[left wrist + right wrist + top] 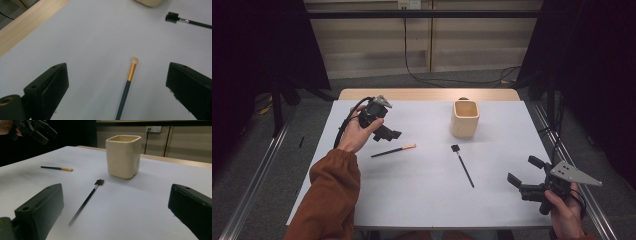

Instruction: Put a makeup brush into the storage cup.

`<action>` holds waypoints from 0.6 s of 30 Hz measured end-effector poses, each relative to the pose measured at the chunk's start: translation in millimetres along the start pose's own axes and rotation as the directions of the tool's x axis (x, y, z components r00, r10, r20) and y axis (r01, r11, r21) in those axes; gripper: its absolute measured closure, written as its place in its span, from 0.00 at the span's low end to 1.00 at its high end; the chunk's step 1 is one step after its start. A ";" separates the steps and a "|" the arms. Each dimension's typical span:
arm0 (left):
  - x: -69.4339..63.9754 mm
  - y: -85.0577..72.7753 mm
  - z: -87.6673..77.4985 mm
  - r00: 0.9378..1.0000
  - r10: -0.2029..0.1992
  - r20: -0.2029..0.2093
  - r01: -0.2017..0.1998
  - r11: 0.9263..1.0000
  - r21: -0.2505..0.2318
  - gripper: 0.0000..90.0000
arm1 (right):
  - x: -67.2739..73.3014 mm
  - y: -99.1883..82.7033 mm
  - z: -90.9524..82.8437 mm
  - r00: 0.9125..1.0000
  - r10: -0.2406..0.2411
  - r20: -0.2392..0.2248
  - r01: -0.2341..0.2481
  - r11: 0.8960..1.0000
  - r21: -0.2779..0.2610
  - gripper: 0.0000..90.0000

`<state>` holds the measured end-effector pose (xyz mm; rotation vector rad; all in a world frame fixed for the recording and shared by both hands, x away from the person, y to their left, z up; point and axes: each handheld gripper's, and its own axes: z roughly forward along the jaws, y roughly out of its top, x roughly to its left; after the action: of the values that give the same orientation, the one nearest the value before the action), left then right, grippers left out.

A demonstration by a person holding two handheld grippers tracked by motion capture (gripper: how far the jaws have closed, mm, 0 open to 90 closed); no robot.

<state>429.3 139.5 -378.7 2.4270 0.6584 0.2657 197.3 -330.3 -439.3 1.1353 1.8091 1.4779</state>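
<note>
A white bench [427, 190] is standing in a dim room, with a pale wooden strip along its far edge and dark curtains hanging at both sides.

The left gripper [391, 134] is hovering above the bench with its jaws spread wide and gripping nothing. In the left gripper view, a brush [127, 86] is lying flat on the bench between the two jaws, nearer the right-hand one and touching neither; its dark handle is running down toward the camera, and its gold collar and pale tip are pointing away from the jaws. Beyond the right-hand jaw, well apart from it, a spoolie [187, 21] is lying flat, its bristled head turned toward the middle of that view. The base of a cup [149, 2] is showing at the far edge beyond the jaws.

The right gripper [524, 172] is being held low over the bench's near right corner, its jaws likewise parted and empty. In the right gripper view, the spoolie [86, 201] is lying ahead of the left-hand jaw, near it but clear, with its head pointing away toward the cup [123, 156]. The cream cup is standing upright farther out, between the two jaws' lines. The brush [57, 168] is lying farther off beyond the left-hand jaw, under the left gripper [37, 131].
</note>
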 end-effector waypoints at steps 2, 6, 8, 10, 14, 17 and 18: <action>-0.3 -0.5 1.1 1.000 0.001 0.011 -0.001 1.000 0.009 0.05 | -0.1 -0.1 0.0 1.000 -0.002 0.000 0.002 1.000 0.001 0.00; -2.0 -1.9 5.1 0.999 0.015 0.050 -0.018 0.998 0.056 0.05 | -0.4 -0.3 0.0 1.000 0.001 -0.001 -0.001 1.000 0.002 0.00; -2.9 -2.2 6.4 0.998 0.017 0.053 -0.020 0.998 0.063 0.05 | -0.2 -0.3 0.1 1.000 0.002 -0.002 -0.002 1.000 0.003 0.00; -3.5 -2.5 10.2 0.997 0.034 0.064 -0.040 0.995 0.092 0.05 | -0.1 -0.3 0.4 1.000 0.002 -0.004 -0.002 1.000 0.005 0.00; -4.4 -4.4 13.2 0.995 0.052 0.084 -0.061 0.992 0.113 0.05 | -0.1 -0.3 0.2 1.000 0.002 -0.004 -0.002 1.000 0.005 0.00; -5.2 -5.9 15.0 0.995 0.054 0.084 -0.064 0.991 0.121 0.05 | -0.2 -0.4 0.4 1.000 0.002 -0.005 -0.002 1.000 0.006 0.00; -4.2 -7.4 16.5 0.994 0.058 0.088 -0.070 0.988 0.137 0.06 | -0.2 -0.4 0.4 1.000 0.002 -0.004 -0.002 1.000 0.006 0.00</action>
<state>428.3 134.2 -396.4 2.5814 0.5794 0.1466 197.6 -330.3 -439.8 1.1377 1.8165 1.4779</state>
